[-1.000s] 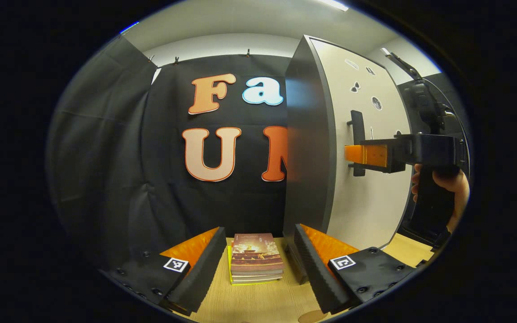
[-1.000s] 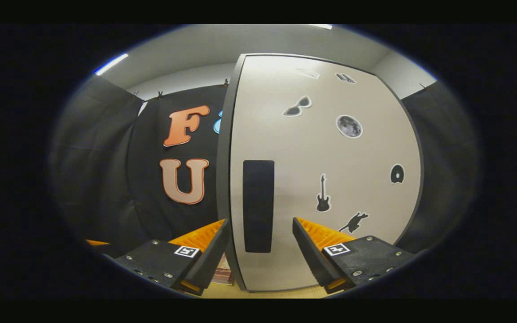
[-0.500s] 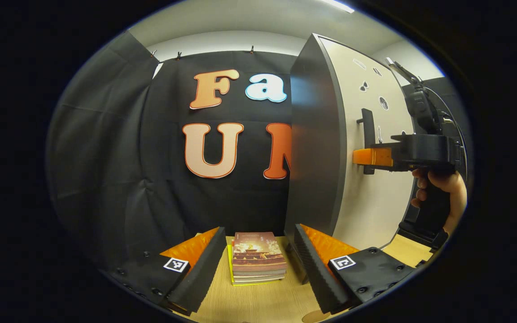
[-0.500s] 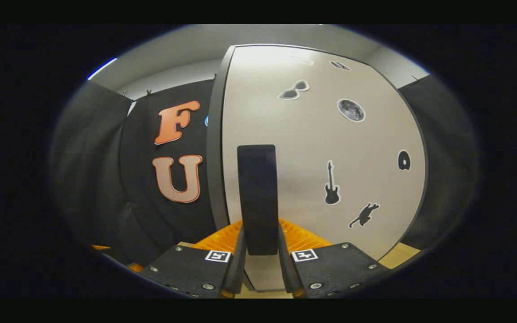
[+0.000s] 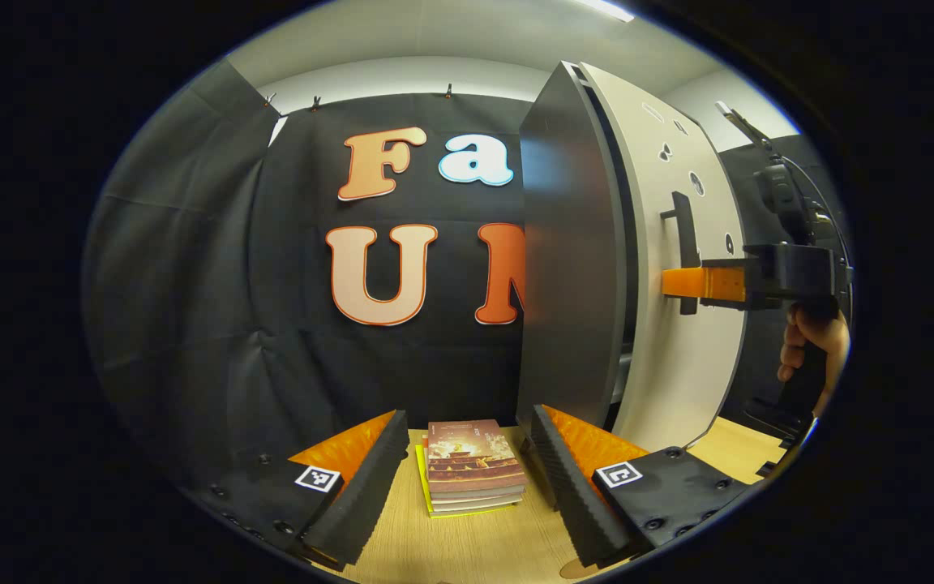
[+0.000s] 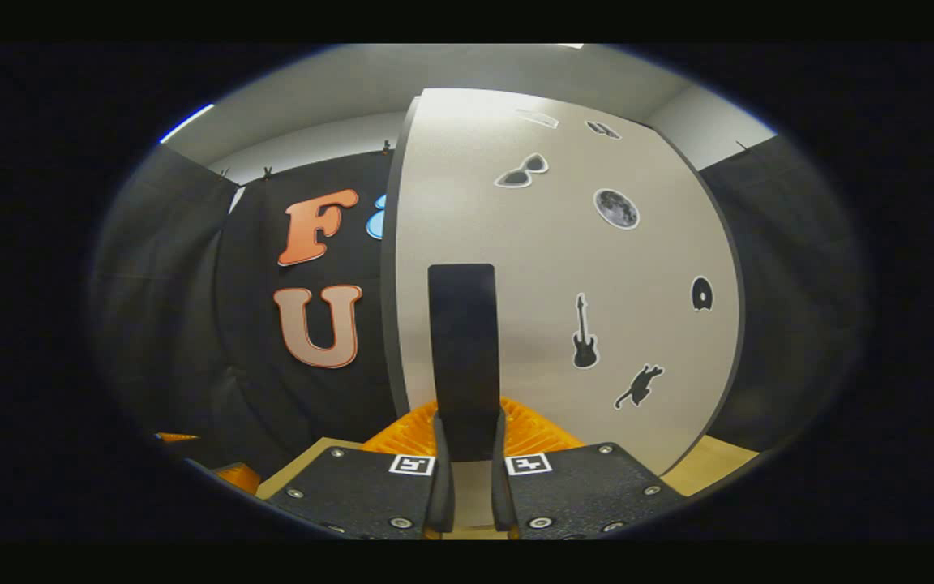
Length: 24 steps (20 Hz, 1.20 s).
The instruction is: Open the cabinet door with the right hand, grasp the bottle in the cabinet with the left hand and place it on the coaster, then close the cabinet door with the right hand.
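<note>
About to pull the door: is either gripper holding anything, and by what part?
The right gripper is shut on the cabinet door's handle, gripping its lower end. The left gripper is open, holding nothing, above a stack of books.

Left gripper (image 5: 467, 478), in the left gripper view: two wedge-shaped fingers with ribbed, sawtooth inner pads, each on a black flat mounting block. Each block carries a small square black-and-white marker tag and several round screw heads along its edge. Right gripper (image 6: 467, 478), in the right gripper view: same build, black blocks, one square tag each, silver screw heads near the bottom edge. Seen from the side in the left gripper view, right gripper body is a boxy black housing with a pistol-style black grip; hand (image 5: 820, 353) wrapped on it. Black camera unit and thin cable on top.
</note>
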Each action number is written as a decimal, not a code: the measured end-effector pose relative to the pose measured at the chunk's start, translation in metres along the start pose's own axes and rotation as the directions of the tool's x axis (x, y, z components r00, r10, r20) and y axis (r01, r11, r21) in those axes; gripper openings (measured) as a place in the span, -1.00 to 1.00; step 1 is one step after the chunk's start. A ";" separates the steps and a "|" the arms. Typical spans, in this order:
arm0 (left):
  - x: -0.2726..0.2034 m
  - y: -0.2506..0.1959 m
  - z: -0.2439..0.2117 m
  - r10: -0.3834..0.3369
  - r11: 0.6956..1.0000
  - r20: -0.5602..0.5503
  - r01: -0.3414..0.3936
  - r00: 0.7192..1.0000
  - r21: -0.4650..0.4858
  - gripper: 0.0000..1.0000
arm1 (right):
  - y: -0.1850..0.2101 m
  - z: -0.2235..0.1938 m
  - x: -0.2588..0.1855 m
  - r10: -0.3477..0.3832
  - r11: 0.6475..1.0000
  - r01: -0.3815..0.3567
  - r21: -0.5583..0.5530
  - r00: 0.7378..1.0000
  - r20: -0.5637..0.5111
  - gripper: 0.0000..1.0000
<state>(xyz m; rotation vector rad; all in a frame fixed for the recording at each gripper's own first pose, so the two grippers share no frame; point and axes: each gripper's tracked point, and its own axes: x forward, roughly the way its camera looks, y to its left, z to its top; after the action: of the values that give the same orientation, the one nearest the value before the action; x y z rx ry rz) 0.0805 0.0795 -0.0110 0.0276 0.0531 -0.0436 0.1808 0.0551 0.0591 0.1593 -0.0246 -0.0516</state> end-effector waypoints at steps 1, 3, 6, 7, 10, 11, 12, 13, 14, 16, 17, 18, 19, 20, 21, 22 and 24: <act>-0.003 -0.004 0.003 0.002 1.000 0.001 -0.002 1.000 -0.003 0.97 | -0.001 0.002 -0.009 0.013 1.000 -0.013 0.000 1.000 0.009 -0.65; -0.011 -0.015 0.006 0.009 1.000 0.005 -0.009 1.000 -0.011 0.97 | -0.002 0.009 -0.032 0.037 0.999 -0.037 0.012 0.999 0.017 -0.70; -0.035 -0.041 0.009 0.034 0.999 0.013 -0.033 0.999 -0.020 0.97 | -0.011 0.010 -0.054 0.090 0.996 -0.090 0.005 0.996 0.023 -0.74; -0.045 -0.050 0.011 0.047 0.999 0.021 -0.046 0.999 -0.019 0.99 | -0.013 0.011 -0.059 0.112 0.994 -0.112 0.004 0.993 0.025 -0.74; -0.071 -0.078 0.010 0.083 0.997 0.018 -0.082 0.996 -0.007 0.97 | -0.025 0.013 -0.076 0.170 0.985 -0.171 0.018 0.985 0.016 -0.70; -0.080 -0.089 0.011 0.088 0.996 0.016 -0.088 0.996 -0.013 0.97 | -0.030 0.014 -0.082 0.185 0.982 -0.186 0.027 0.982 0.020 -0.70; -0.090 -0.099 0.011 0.092 0.996 0.016 -0.091 0.996 -0.025 0.97 | -0.034 0.014 -0.087 0.199 0.979 -0.200 0.038 0.980 0.019 -0.70; -0.099 -0.108 0.013 0.096 0.995 0.015 -0.095 0.995 -0.036 0.97 | -0.039 0.017 -0.094 0.212 0.976 -0.213 0.049 0.977 0.022 -0.70; -0.110 -0.116 0.015 0.102 0.994 0.019 -0.101 0.995 -0.042 0.99 | -0.043 0.017 -0.099 0.225 0.973 -0.226 0.054 0.974 0.023 -0.70; -0.128 -0.128 0.021 0.124 0.992 0.034 -0.123 0.992 -0.039 0.99 | -0.052 0.019 -0.111 0.246 0.967 -0.246 0.066 0.969 0.020 -0.70; -0.137 -0.132 0.023 0.137 0.990 0.042 -0.136 0.990 -0.033 0.98 | -0.059 0.021 -0.115 0.239 0.969 -0.240 0.062 0.971 0.022 -0.65; -0.145 -0.138 0.026 0.149 0.989 0.049 -0.148 0.988 -0.029 0.97 | -0.067 0.024 -0.121 0.226 0.973 -0.227 0.042 0.974 0.027 -0.70; -0.152 -0.144 0.027 0.158 0.987 0.053 -0.157 0.986 -0.026 0.96 | -0.076 0.025 -0.124 0.213 0.977 -0.213 0.020 0.977 0.030 -0.70; -0.157 -0.151 0.027 0.164 0.986 0.053 -0.162 0.985 -0.028 0.96 | -0.085 0.023 -0.128 0.201 0.980 -0.201 0.007 0.979 0.032 -0.70; -0.161 -0.158 0.026 0.164 0.986 0.051 -0.162 0.985 -0.031 0.97 | -0.093 0.023 -0.132 0.192 0.981 -0.192 0.005 0.981 0.026 -0.70; -0.164 -0.167 0.027 0.161 0.987 0.050 -0.160 0.986 -0.034 1.00 | -0.102 0.024 -0.136 0.185 0.983 -0.185 0.012 0.983 0.020 -0.70; -0.166 -0.181 0.029 0.147 0.989 0.052 -0.145 0.988 -0.039 0.99 | -0.125 0.026 -0.148 0.158 0.987 -0.159 0.030 0.987 0.012 -0.71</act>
<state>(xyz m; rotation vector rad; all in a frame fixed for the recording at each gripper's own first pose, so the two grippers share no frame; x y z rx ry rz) -0.0916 -0.0952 0.0223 -0.0053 -0.0033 0.1028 0.0265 -0.0640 0.0615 0.1871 -0.0475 0.1069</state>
